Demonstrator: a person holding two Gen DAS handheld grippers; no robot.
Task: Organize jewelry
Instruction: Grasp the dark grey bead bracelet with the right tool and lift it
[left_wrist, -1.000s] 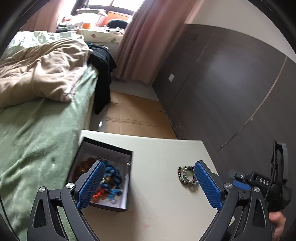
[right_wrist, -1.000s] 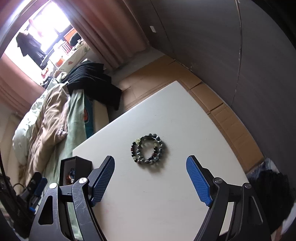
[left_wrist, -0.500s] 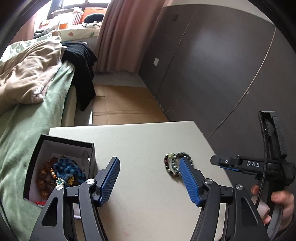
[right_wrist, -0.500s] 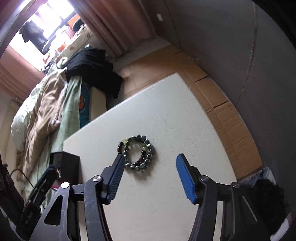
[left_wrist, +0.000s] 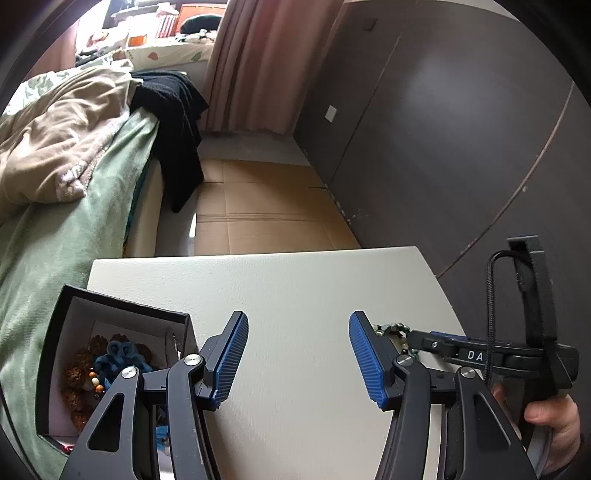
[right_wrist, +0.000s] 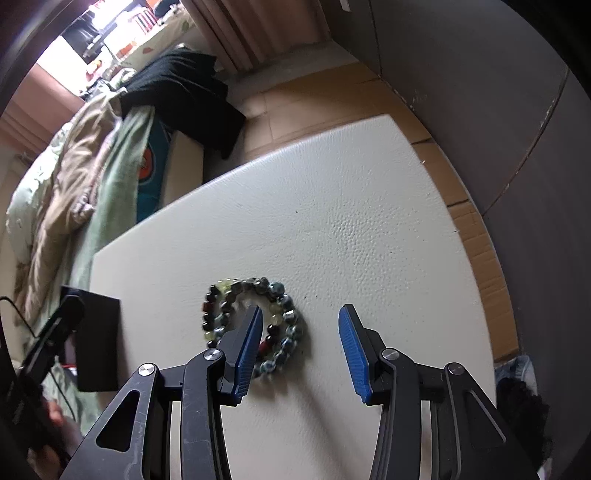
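A: Where is the bead bracelet (right_wrist: 255, 325) to be found, and how is it laid?

B: It is seen lying flat on the white counter (right_wrist: 332, 229), coiled in overlapping loops, so no long axis and no pointing direction can be given. The black jewelry box (left_wrist: 110, 369) is set well to the left of the bracelet, at the counter's left edge beside the bed (left_wrist: 66, 206); other beaded pieces and a blue cord are held inside it.

A: And the tools?

B: The right tool (right_wrist: 299, 339) is held over the bracelet. Its jaws stand apart and have just been closing; its left finger overlaps the coil, the bracelet's right side lies in the gap, and no press on the beads is seen. The left tool (left_wrist: 297, 356) is held between the box and the bracelet, over bare counter; its jaws too have been closing and stand apart, with nothing between them.

A: What room is left around the bracelet?

B: Open counter is seen beyond it and to its right, as far as the edges above the cardboard-covered floor (right_wrist: 321, 99).

A: What differs from a second ago?

B: Both tools are seen lower and nearer the counter, and the bracelet has been brought from ahead of the right tool to its jaws.
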